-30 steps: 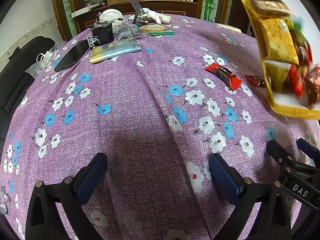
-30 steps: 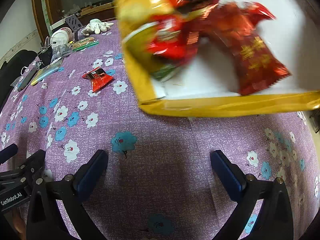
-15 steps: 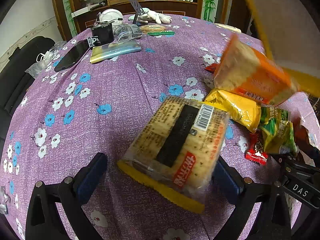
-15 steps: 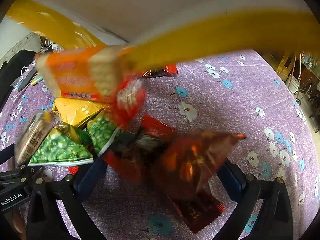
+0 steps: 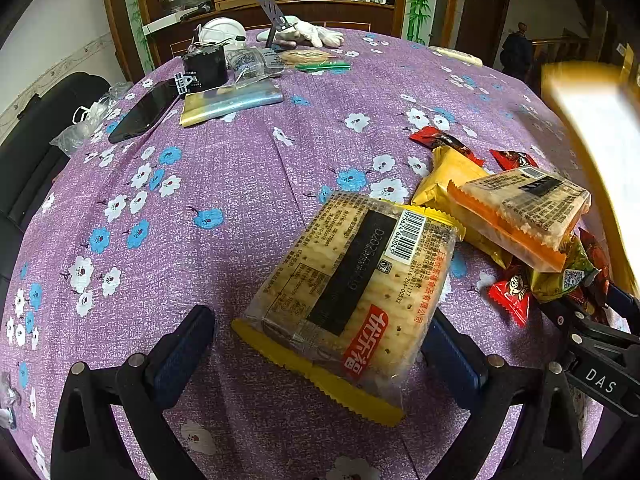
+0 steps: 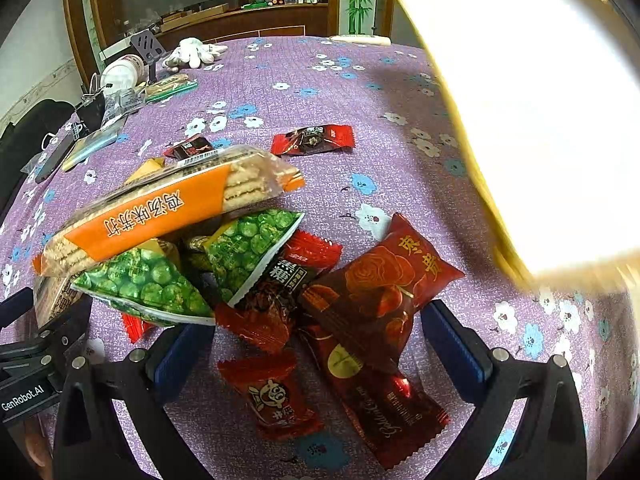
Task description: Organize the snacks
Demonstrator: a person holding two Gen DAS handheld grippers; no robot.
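Left wrist view: your left gripper (image 5: 316, 356) spread wide, empty, cracker pack (image 5: 352, 296) between fingers; right gripper (image 6: 316, 344) gaping, empty, over near snack heap (image 6: 248, 264). Sorting unstarted; next, close on cracker pack

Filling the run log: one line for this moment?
snacks: heaped on tablecloth | left tool: open, empty | right tool: open, empty | box: aloft, blurred

Both wrist cameras sit low and close over the desk (image 5: 240, 168), facing its far edge; both share the orange cracker pack (image 5: 520, 216) (image 6: 160, 212).
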